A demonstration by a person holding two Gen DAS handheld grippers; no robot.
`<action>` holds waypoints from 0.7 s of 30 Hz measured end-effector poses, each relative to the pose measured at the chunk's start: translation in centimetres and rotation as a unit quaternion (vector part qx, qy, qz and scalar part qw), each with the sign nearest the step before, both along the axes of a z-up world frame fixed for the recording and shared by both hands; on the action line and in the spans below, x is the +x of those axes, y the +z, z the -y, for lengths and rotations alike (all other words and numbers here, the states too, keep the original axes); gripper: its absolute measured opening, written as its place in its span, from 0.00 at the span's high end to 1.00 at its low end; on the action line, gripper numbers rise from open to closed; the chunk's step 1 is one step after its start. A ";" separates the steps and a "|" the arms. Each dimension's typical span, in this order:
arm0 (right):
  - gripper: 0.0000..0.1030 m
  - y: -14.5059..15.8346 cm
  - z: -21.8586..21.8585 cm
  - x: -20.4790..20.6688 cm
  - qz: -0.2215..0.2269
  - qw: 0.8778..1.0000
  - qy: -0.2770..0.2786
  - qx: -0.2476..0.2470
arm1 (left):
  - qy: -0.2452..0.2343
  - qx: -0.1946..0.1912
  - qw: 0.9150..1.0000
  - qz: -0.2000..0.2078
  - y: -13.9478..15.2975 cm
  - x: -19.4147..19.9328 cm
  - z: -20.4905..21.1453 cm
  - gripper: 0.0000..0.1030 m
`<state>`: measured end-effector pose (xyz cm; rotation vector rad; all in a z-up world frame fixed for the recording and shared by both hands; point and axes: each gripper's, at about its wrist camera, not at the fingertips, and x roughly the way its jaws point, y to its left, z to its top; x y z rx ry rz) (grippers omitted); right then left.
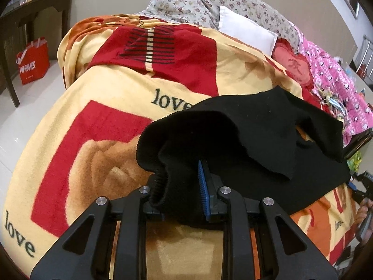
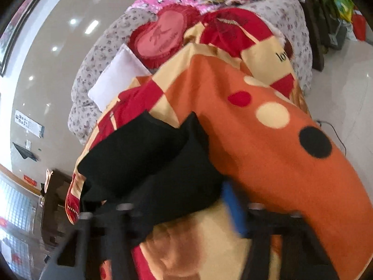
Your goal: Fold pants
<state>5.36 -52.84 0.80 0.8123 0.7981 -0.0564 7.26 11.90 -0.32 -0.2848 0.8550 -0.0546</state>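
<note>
On blanket [image 1: 98, 107], left of pink quilt [image 1: 331, 74], black pants [image 1: 256, 126] lay bunched. Left hand-held gripper [image 1: 184, 193] clamped ribbed hem. Right hand-held gripper [image 2: 186, 207] blurred, cloth between jaws, grip unclear. Step judged: lifting edge for fold; next needs pulling flat. Long axis unclear.

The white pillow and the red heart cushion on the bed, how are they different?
The white pillow is plain and rectangular, while the red heart cushion is heart-shaped with a fringed edge. The pillow has no marking; the cushion carries a stitched design on its pink centre. The pillow lies nearer the floral quilt, the cushion nearer the pink patterned cloth. Both rest side by side at the far end of the bed, beyond the black pants.
</note>
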 end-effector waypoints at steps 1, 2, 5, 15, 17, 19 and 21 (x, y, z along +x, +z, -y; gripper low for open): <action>0.61 -0.2 0.3 -0.4 0.003 1.000 -0.008 0.008 | 0.000 0.003 1.000 0.000 0.0 0.0 0.0 0.80; 0.62 -0.5 0.6 -0.9 0.009 1.000 -0.017 0.023 | 0.000 0.005 1.000 0.000 0.0 0.0 0.0 0.80; 0.62 -0.7 0.5 -1.0 0.018 0.999 -0.011 0.035 | 0.000 0.016 1.000 -0.001 0.1 0.0 0.2 0.80; 0.92 3.6 -1.2 -2.5 0.035 0.995 0.038 -0.083 | 0.011 -0.031 0.999 0.040 3.7 -4.7 -1.1 0.95; 0.92 4.7 -1.5 -4.3 0.037 0.994 0.057 -0.086 | 0.009 -0.042 0.998 0.050 5.1 -6.9 -2.3 0.95; 0.92 4.8 -1.9 -6.6 0.028 0.994 0.075 -0.078 | 0.008 -0.055 0.997 0.051 6.0 -9.1 -4.0 0.95; 0.93 3.8 -2.3 -8.6 0.020 0.993 0.095 -0.063 | 0.011 -0.081 0.996 0.037 5.9 -10.7 -6.3 0.95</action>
